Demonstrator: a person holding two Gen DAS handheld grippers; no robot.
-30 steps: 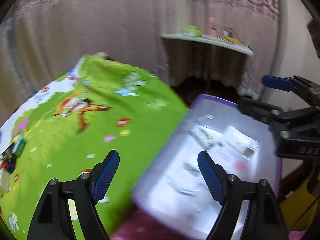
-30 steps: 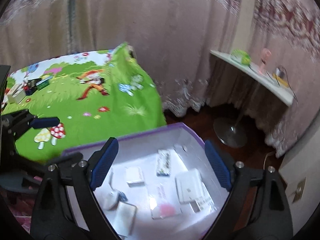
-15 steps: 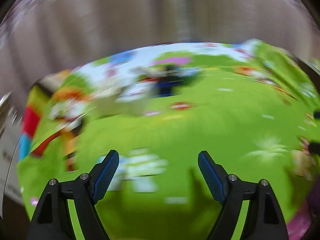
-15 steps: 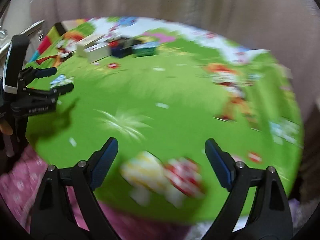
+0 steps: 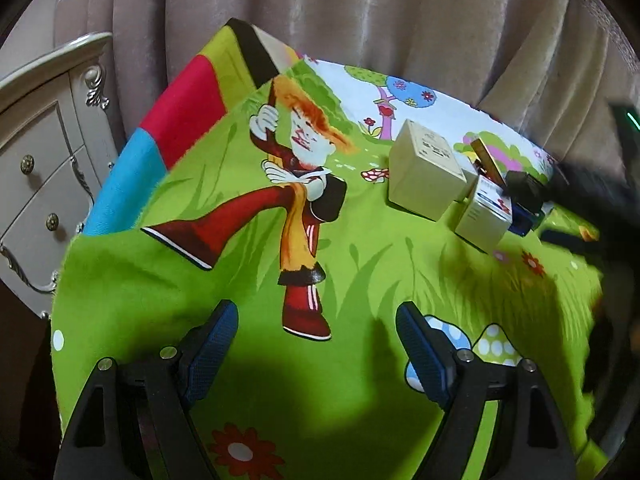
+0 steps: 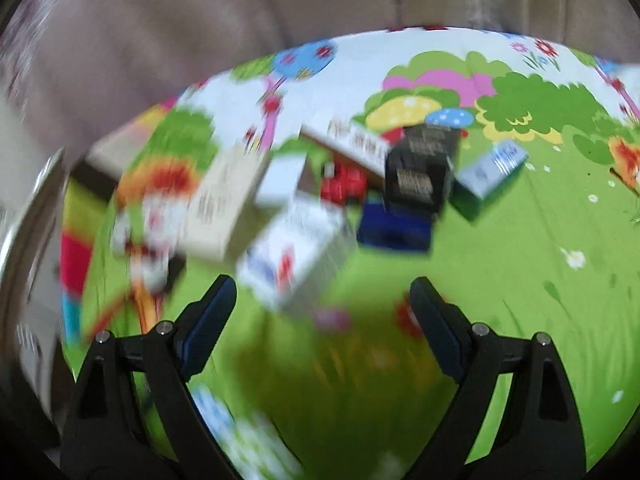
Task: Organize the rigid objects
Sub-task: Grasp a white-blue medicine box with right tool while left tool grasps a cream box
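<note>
Boxes sit in a loose cluster on the green cartoon sheet (image 5: 360, 264), and we hold both grippers above it, each with its fingers spread wide and nothing between them.

From the left gripper (image 5: 316, 344) we see the cluster at about two o'clock, well apart from the blue pads: a beige box (image 5: 424, 176) stands nearest the printed cartoon figure, a white box (image 5: 484, 216) with blue and red print touches its right side, and a black box (image 5: 524, 188) lies just behind that. A gold-edged box (image 5: 486, 156) pokes up between them. A white dresser (image 5: 44, 152) stands at nine o'clock and a curtain (image 5: 360, 12) hangs at twelve.

From the right gripper (image 6: 324, 312) the view is smeared, so we cannot read fine detail. The white box (image 6: 296, 256) lies at twelve o'clock, just ahead of the left pad. The beige box (image 6: 228, 204) is at eleven, the black box (image 6: 420, 176) at one on top of a dark blue box (image 6: 394, 232), and a pale blue box (image 6: 488, 176) sits further right. Something red (image 6: 344, 184) shows in the middle of the cluster.
</note>
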